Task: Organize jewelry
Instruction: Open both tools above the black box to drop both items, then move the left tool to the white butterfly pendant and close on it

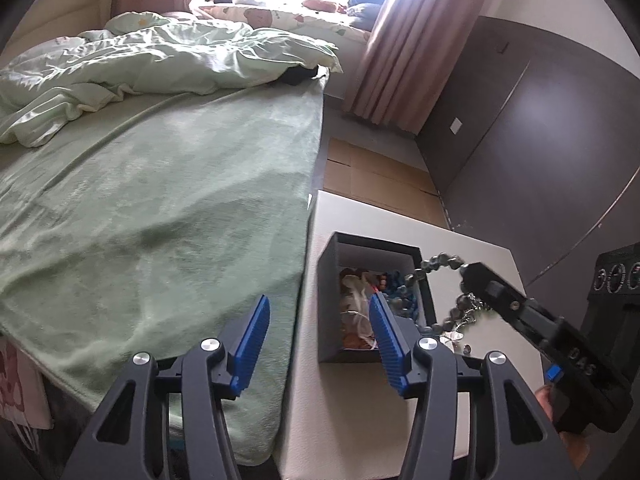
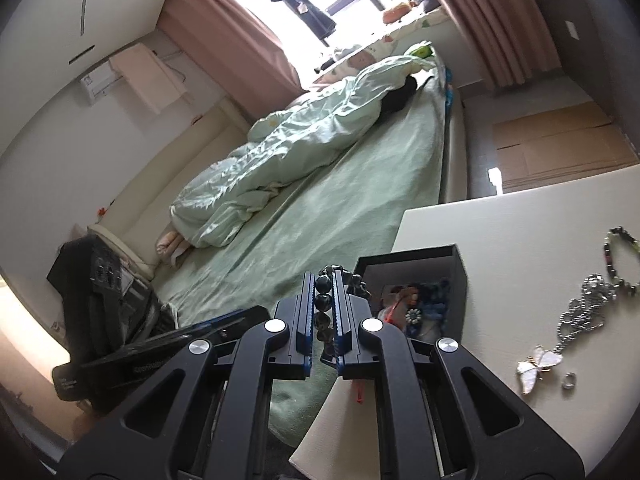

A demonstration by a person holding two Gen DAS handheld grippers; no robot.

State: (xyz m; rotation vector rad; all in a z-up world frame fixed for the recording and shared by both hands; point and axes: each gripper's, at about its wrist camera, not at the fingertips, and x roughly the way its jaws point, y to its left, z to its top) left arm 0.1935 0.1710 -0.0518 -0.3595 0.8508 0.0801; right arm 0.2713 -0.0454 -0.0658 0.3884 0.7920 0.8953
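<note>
The right hand-held gripper (image 2: 323, 312), clenched on a dark bead bracelet (image 1: 440, 261) whose loop dangles by the box's (image 1: 332, 300) three o'clock rim, may snag there and spill onto the desk (image 1: 360, 216).

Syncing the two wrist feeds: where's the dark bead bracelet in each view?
Left wrist view: dark bead bracelet at right of centre, hanging as a loop from the right gripper, above the open box's right edge.
Right wrist view: dark bead bracelet at lower centre, pinched between the right gripper's shut jaws, just left of the box.
Shared landmark: the dark open box on the white table beside the green bed.
</note>
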